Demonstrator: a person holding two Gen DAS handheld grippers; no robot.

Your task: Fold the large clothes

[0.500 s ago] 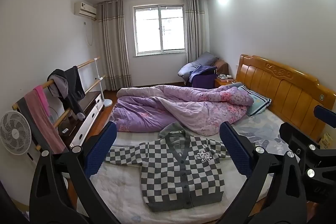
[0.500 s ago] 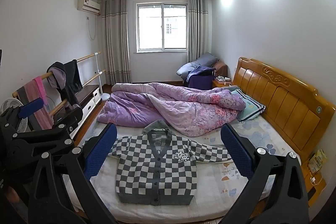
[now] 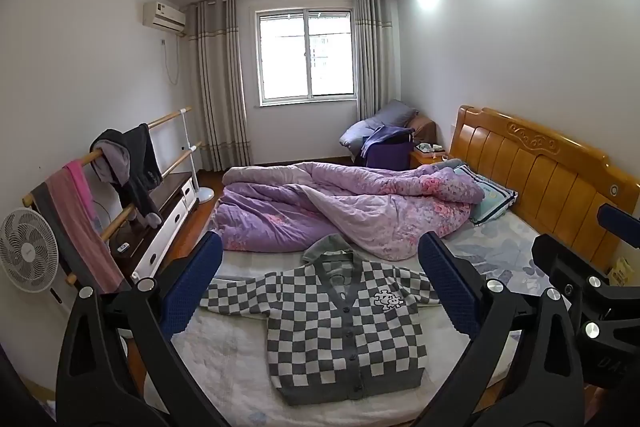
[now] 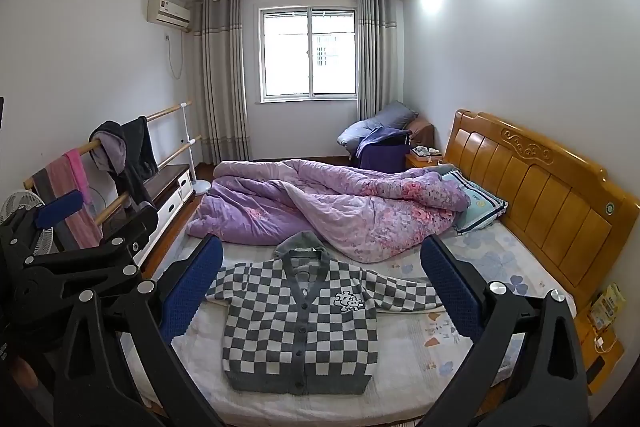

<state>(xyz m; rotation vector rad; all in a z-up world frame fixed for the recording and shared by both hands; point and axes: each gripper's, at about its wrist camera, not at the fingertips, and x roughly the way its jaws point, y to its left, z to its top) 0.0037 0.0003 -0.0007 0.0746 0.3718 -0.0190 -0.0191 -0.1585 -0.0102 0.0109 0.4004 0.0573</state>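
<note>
A grey-and-white checked cardigan (image 3: 344, 327) (image 4: 300, 323) lies flat and buttoned on the near part of the bed (image 3: 224, 367), sleeves spread out to both sides, grey hood at the far end. My left gripper (image 3: 319, 243) hovers open in front of the bed with nothing between its blue pads (image 3: 192, 287). Beside it, my right gripper (image 4: 322, 245) is open too, and nothing sits between its blue pads (image 4: 452, 291). Both stand well short of the cardigan. Each tool's black frame shows at the edge of the other's view.
A rumpled purple quilt (image 3: 340, 211) fills the far half of the bed, touching the hood. A wooden headboard (image 3: 540, 167) and a pillow (image 3: 492, 199) are on the right. On the left stand a clothes rail (image 3: 120, 167), a low cabinet (image 3: 168, 223) and a fan (image 3: 26, 251).
</note>
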